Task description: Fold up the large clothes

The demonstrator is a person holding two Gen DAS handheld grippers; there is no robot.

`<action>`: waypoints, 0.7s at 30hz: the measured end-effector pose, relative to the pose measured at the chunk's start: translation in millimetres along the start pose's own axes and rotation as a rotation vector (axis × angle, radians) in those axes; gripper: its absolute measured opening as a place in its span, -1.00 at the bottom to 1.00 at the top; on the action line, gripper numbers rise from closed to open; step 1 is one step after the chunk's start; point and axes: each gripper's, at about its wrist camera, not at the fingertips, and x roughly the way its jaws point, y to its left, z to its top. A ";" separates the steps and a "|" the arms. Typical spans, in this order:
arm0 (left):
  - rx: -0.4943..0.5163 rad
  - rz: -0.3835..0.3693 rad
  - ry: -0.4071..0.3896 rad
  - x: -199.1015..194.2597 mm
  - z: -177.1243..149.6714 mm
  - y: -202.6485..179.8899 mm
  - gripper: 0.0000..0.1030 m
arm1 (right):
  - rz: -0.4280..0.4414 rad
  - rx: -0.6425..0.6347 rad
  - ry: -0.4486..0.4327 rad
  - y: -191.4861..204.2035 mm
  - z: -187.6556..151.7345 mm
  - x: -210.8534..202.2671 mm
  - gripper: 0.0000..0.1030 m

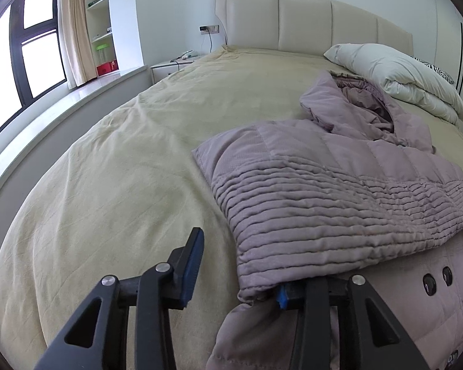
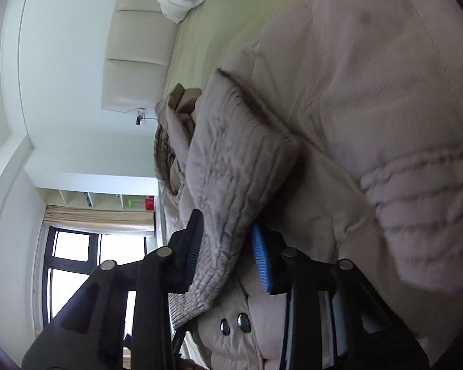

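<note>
A mauve quilted puffer jacket (image 1: 339, 185) lies on the beige bed (image 1: 123, 169), its ribbed side panel folded over the body and its hood toward the pillows. My left gripper (image 1: 236, 280) is open at the jacket's near edge; its right finger is under the folded cloth, its left finger over bare bedspread. In the right wrist view the camera is rolled sideways. My right gripper (image 2: 228, 256) has a ribbed edge of the jacket (image 2: 370, 123) between its fingers and is shut on it. Two dark snap buttons (image 2: 234, 323) sit just below.
White pillows (image 1: 395, 77) lie at the head of the bed by the padded headboard (image 1: 305, 21). A nightstand (image 1: 173, 64), window ledge, curtain (image 1: 74, 30) and shelves stand to the left of the bed.
</note>
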 end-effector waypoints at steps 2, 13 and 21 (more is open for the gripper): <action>0.009 0.009 0.000 2.9 -2.6 -2.1 -0.31 | -0.016 0.006 -0.035 -3.6 6.7 -1.0 -0.70; 0.085 0.006 -0.049 -5.7 -12.3 -12.0 -0.47 | -0.071 -0.108 -0.180 6.3 -14.6 -46.8 -0.79; 0.012 0.016 0.004 4.7 -12.4 4.6 -0.22 | -0.208 -0.135 -0.092 -9.3 -11.6 -23.1 -0.81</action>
